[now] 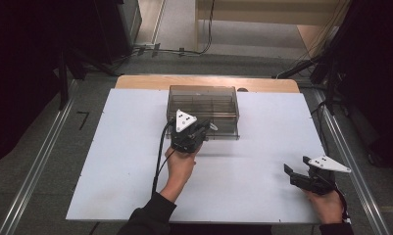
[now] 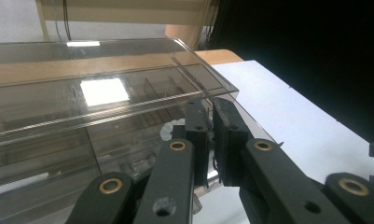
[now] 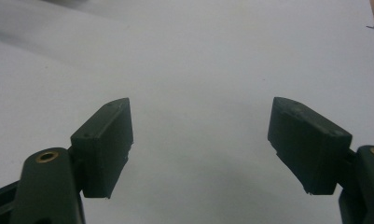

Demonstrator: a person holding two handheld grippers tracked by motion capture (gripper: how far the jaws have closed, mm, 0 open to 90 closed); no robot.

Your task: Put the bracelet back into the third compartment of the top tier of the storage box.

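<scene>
A smoky see-through plastic box (image 1: 203, 105) with inner dividers and a closed lid stands at the back middle of the white table top (image 1: 125, 161). My left gripper (image 1: 204, 128) is at the box's front edge, jaws shut. In the left gripper view the box (image 2: 105, 93) looms close, and the left gripper (image 2: 211, 140) has its pads together against the front right corner. I cannot tell whether a thin lip is pinched. A small white part (image 2: 166, 131) shows beside the jaws. My right gripper (image 1: 297, 165) rests open at the table's front right, and the right gripper (image 3: 198, 135) has bare white surface between its jaws.
A wooden strip (image 1: 135, 82) runs along the table's far edge. Metal floor rails (image 1: 42, 161) flank the table on both sides. Dark equipment and cables (image 1: 174, 50) stand beyond it. A black cable (image 1: 159, 156) trails from the left gripper.
</scene>
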